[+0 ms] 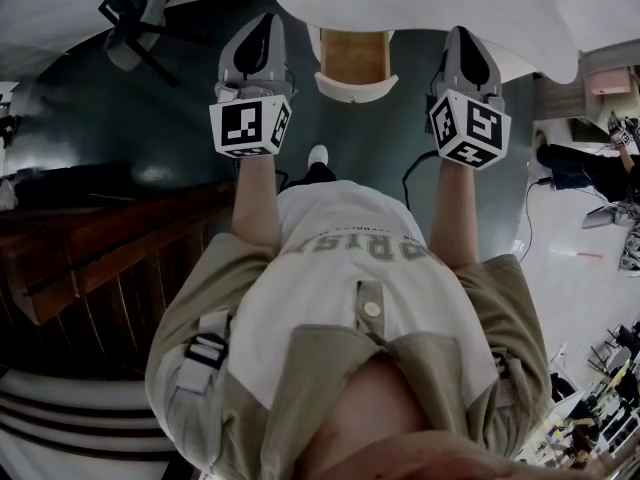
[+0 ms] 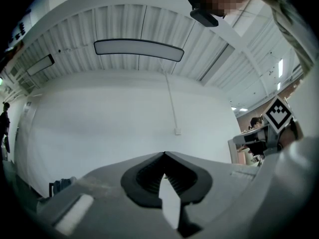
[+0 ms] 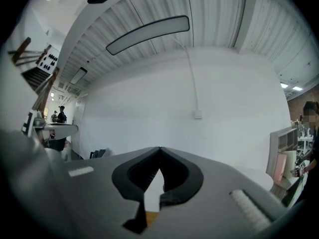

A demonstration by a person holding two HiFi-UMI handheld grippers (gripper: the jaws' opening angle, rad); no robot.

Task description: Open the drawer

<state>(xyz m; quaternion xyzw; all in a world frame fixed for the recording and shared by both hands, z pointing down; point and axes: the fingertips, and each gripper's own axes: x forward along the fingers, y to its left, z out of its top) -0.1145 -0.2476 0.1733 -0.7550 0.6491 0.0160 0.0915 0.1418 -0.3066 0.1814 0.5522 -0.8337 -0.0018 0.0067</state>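
A small white-rimmed piece with a tan wooden face (image 1: 353, 63) stands against the white wall, between my two grippers; I cannot tell whether it is the drawer. My left gripper (image 1: 262, 23) is held up to its left, and my right gripper (image 1: 468, 36) to its right. Neither touches it. Both point level at the wall. In the left gripper view the left gripper (image 2: 164, 155) is shut with nothing in it. The right gripper (image 3: 160, 149) is likewise shut and empty, with a sliver of tan wood (image 3: 152, 217) showing under its jaws.
A dark chair (image 1: 135, 18) stands at the far left by the wall. Dark wooden steps (image 1: 100, 248) run along my left. A black cable (image 1: 413, 171) lies on the green floor. A person (image 1: 590, 163) sits on the floor at the right.
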